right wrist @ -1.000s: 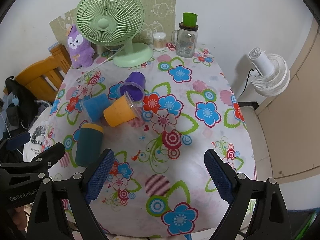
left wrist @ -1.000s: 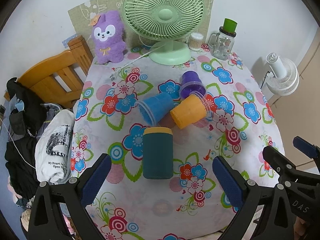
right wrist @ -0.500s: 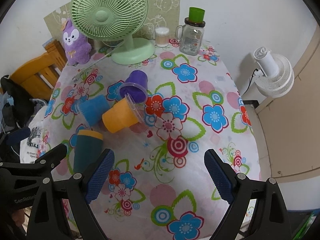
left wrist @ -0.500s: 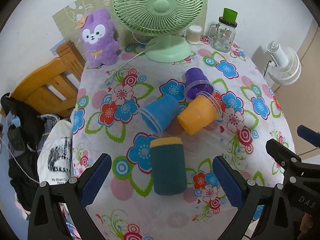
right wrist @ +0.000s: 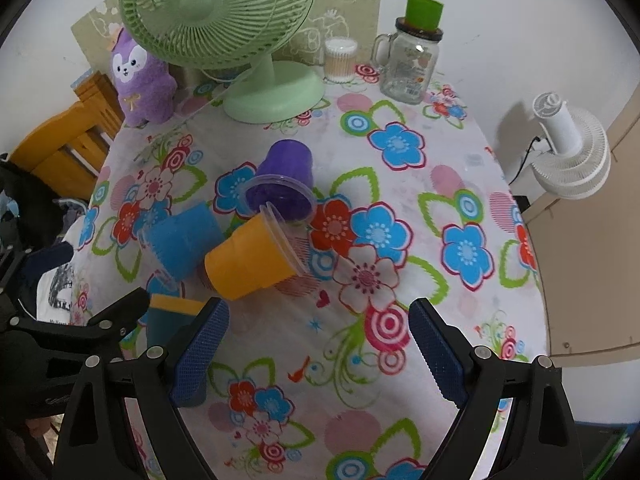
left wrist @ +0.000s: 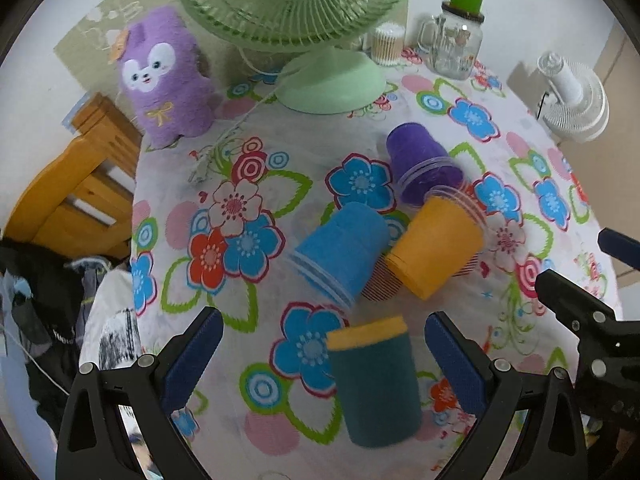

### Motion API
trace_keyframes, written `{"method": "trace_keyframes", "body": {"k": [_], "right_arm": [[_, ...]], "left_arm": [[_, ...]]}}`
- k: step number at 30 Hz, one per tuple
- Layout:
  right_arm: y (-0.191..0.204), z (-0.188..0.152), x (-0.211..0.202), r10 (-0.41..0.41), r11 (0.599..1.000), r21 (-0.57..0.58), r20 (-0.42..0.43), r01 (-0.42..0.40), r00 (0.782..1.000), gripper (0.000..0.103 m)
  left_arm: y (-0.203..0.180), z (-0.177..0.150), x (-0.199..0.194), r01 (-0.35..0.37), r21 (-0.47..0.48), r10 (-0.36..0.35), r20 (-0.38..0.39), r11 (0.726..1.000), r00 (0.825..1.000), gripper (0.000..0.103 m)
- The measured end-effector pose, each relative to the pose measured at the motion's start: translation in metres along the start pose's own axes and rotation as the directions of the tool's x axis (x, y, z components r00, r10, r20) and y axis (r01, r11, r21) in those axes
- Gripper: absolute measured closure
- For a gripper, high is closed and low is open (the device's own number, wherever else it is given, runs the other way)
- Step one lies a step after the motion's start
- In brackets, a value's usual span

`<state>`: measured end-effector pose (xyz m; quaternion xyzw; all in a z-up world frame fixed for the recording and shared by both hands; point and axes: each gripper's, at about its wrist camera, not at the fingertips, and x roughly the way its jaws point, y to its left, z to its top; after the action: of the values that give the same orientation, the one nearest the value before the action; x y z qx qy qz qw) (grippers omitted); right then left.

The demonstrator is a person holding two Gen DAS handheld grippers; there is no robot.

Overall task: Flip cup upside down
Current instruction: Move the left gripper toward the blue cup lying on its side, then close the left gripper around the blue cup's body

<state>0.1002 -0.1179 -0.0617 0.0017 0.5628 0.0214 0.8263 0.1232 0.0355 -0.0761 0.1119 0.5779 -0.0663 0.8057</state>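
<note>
A dark teal cup with a yellow rim (left wrist: pixel 374 380) stands upright on the flowered tablecloth, between the open jaws of my left gripper (left wrist: pixel 320 354). Behind it lie three plastic cups on their sides: blue (left wrist: pixel 340 254), orange (left wrist: pixel 436 254) and purple (left wrist: pixel 424 168). In the right wrist view the orange cup (right wrist: pixel 252 258), blue cup (right wrist: pixel 182 240) and purple cup (right wrist: pixel 282 186) lie ahead and left of my open, empty right gripper (right wrist: pixel 318 350). The teal cup (right wrist: pixel 170 320) is partly hidden behind its left finger.
A green desk fan (right wrist: pixel 256 36), a purple plush toy (right wrist: pixel 140 80), a cotton-swab jar (right wrist: pixel 340 60) and a glass mug jar with green lid (right wrist: pixel 410 58) stand at the table's back. A wooden chair (left wrist: pixel 76 196) stands left, a white fan (right wrist: pixel 572 156) right.
Both grippers have moved forward over the table. The teal cup now sits between my left gripper's jaws; the lying cups appear closer. Nothing has been gripped.
</note>
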Motion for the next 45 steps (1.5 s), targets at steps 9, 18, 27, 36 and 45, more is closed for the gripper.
{"method": "trace_keyframes", "body": {"k": [9, 18, 27, 36, 45], "right_arm": [[0.007, 0.009, 0.042, 0.011, 1.000, 0.011, -0.061, -0.010, 0.998, 0.010], [0.010, 0.011, 0.075, 0.030, 0.999, 0.043, -0.121, -0.025, 0.992, 0.010], [0.016, 0.011, 0.093, 0.037, 0.999, 0.036, -0.157, -0.031, 0.987, 0.010], [0.013, 0.007, 0.098, 0.029, 0.999, 0.040, -0.172, -0.022, 0.985, 0.010], [0.017, 0.006, 0.087, 0.039, 0.999, 0.032, -0.156, -0.035, 0.987, 0.010]], "left_arm": [[-0.001, 0.019, 0.049, 0.000, 0.096, 0.004, -0.041, 0.995, 0.999, 0.001], [-0.005, 0.024, 0.090, -0.007, 0.176, 0.027, -0.109, 0.984, 0.994, 0.001], [-0.003, 0.027, 0.111, 0.050, 0.202, -0.024, -0.131, 0.978, 0.991, 0.010], [-0.008, 0.031, 0.115, 0.062, 0.241, -0.041, -0.094, 0.969, 0.995, 0.022], [-0.012, 0.022, 0.091, 0.015, 0.215, -0.002, -0.063, 0.977, 0.998, 0.022]]}}
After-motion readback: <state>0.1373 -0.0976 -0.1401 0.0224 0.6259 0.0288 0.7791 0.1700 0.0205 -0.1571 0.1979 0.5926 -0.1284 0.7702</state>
